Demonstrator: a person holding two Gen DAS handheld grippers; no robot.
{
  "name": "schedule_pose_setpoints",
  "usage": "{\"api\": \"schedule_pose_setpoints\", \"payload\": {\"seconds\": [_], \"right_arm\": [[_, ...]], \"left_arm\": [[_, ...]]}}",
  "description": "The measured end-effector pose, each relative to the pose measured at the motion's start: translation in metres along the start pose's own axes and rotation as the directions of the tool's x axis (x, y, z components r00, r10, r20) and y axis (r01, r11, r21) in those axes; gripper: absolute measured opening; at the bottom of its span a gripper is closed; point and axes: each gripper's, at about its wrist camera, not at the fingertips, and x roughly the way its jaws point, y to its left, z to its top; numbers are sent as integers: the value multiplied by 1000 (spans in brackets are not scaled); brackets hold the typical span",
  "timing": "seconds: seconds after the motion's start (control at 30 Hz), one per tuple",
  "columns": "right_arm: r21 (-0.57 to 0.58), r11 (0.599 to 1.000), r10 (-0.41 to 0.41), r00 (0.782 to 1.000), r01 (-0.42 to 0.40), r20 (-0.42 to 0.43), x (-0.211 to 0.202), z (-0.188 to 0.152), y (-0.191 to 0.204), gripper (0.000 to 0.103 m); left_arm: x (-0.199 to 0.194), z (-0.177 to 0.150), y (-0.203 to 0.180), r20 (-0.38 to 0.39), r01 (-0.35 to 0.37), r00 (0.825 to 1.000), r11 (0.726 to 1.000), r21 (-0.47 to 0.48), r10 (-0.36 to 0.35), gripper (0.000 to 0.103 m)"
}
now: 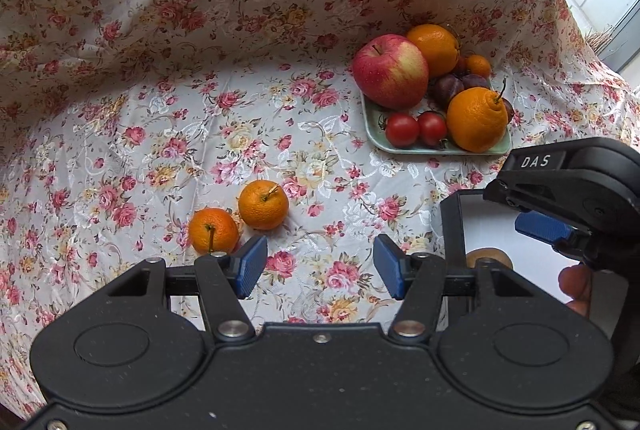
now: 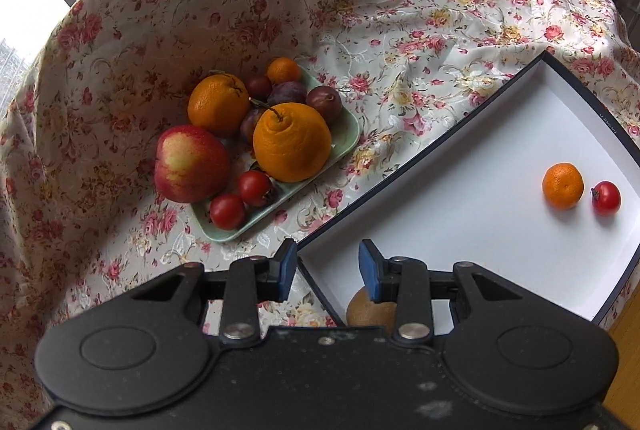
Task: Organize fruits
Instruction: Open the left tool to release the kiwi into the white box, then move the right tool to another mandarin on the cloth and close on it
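The left gripper (image 1: 320, 266) has its jaws open, holding nothing. Two small oranges (image 1: 240, 220) sit just past it on the counter (image 1: 168, 158). The right gripper (image 2: 328, 270) is open too, over the white box (image 2: 460, 198). Farther off, the green plate (image 2: 348, 134) holds the fruits (image 2: 248, 142).

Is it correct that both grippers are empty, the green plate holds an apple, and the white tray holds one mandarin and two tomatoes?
Not quite. The right wrist view shows the white tray holding one mandarin and only one tomato, plus a brown fruit at its near edge. The rest is right: left gripper and right gripper are empty, and the apple is on the green plate.
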Motion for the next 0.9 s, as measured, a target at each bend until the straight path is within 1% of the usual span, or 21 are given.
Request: {"api": "schedule_pose_setpoints", "payload": {"seconds": [0.2,0.3,0.43,0.63,0.77,0.9], "right_arm": [[-39,999,32,999,-34,-40,8,-14,26,38],[-55,996,61,994,-67,-89,15,-20,36,38],[-71,991,104,985,-115,-140,22,-32,52,38],[-83,988,122,986,-132,-118,22,-47,73,38],[-73,987,132,985,-140,-111,25,-53,83,37],[-58,990,123,987,-129,-102,29,-58,90,36]], "left_arm": [[-5,-1,28,17,-43,999,998,-37,44,62],[-5,-1,47,15,-77,997,994,-78,78,62],[-4,0,74,-6,-100,995,984,-145,100,62],[-5,-1,102,-25,-120,993,970,-211,117,62],[-4,-3,111,-36,-128,992,967,-220,123,62],[-3,-5,119,-46,-130,991,965,-229,123,62]]}}
